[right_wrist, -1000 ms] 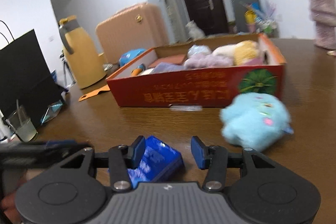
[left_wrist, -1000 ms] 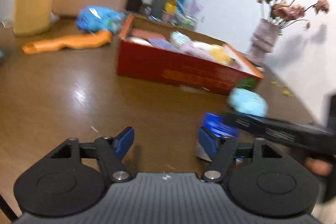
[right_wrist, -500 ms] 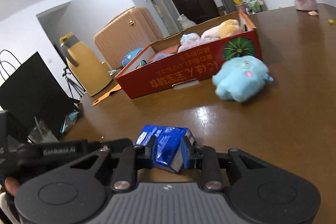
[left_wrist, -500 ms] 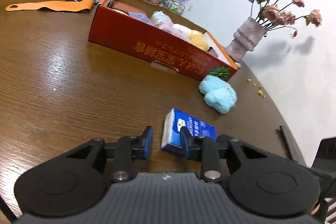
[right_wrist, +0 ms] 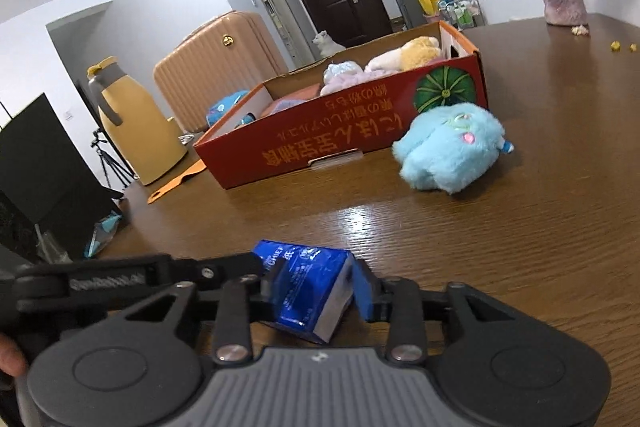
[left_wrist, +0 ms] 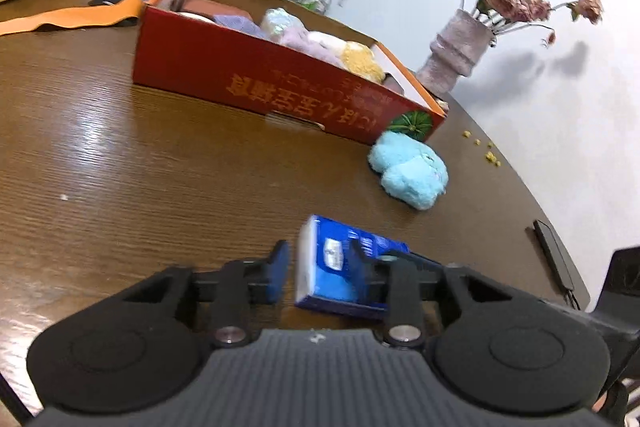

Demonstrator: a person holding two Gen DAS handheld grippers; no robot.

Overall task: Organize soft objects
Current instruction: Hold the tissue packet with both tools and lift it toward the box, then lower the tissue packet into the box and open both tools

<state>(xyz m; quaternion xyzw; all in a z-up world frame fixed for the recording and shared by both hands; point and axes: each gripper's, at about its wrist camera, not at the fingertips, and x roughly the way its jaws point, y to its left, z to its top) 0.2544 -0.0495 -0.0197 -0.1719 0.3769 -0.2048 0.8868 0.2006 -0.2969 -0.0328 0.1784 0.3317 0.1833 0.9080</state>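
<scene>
While plush items already fill the red box (left_wrist: 260,83), the blue tissue pack (left_wrist: 336,267) and blue plush toy (left_wrist: 412,175) remain on the worktop (left_wrist: 160,187). The left tool (left_wrist: 318,263) is closing around the pack with one pad clear of it; the right tool (right_wrist: 314,285) pinches it while opening.

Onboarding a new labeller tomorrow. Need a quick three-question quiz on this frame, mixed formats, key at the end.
1. True or false: the light-blue plush toy lies inside the red box.
2. In the left wrist view, what stands on the table past the box's pumpkin end? A) a vase of dried roses B) a laptop C) a fruit bowl
3. Short answer: which item is nearest the camera in both views?

Key
1. False: it lies on the table, outside the box, by its pumpkin corner.
2. A
3. The blue tissue pack.
</scene>
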